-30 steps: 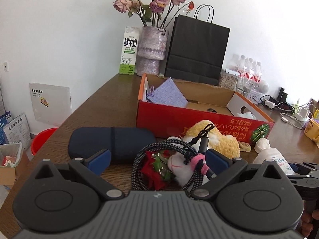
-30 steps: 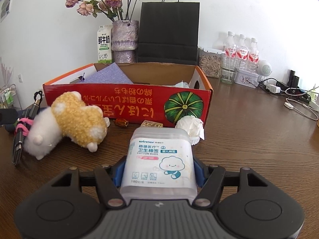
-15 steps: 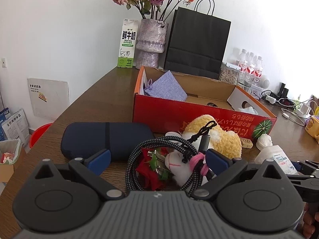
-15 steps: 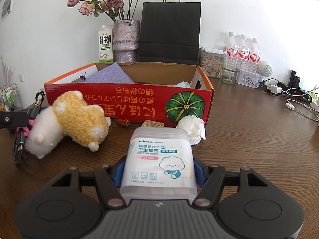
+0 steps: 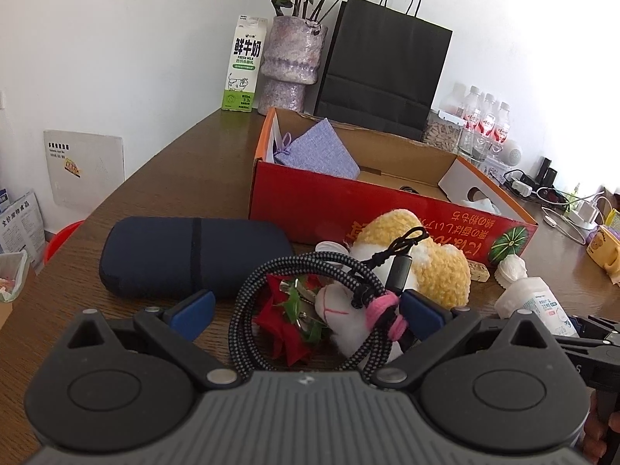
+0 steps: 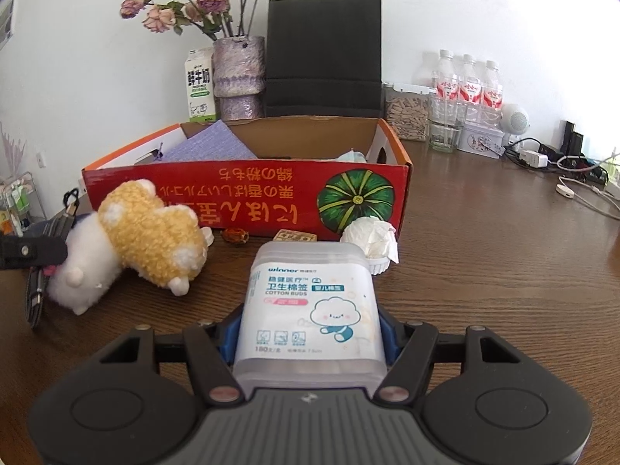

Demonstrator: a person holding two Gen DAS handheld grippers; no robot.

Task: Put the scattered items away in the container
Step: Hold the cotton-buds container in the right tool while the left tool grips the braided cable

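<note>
My left gripper [image 5: 306, 310] is open, its blue pads either side of a coiled braided cable [image 5: 310, 302] with a pink tie; the coil leans on the right pad. A red fabric flower [image 5: 288, 321] and a yellow-and-white plush [image 5: 418, 263] lie behind it. My right gripper [image 6: 310, 333] is shut on a cotton buds box [image 6: 310, 302], held off the table. The red cardboard box [image 6: 248, 197] stands ahead, open, with a purple pouch [image 6: 209, 147] inside. The box also shows in the left wrist view [image 5: 329, 201].
A navy case [image 5: 193, 255] lies left of the cable. A crumpled white tissue cup [image 6: 372, 240], a small brown item [image 6: 234, 235] and a small tan block [image 6: 294, 235] sit before the box. Vase, milk carton [image 5: 244, 66], black bag [image 6: 323, 54], bottles and cables line the back.
Both grippers have risen and tilted a little, so the box interior shows more. The left gripper stays open around the cable; the right keeps hold of the cotton buds box.
</note>
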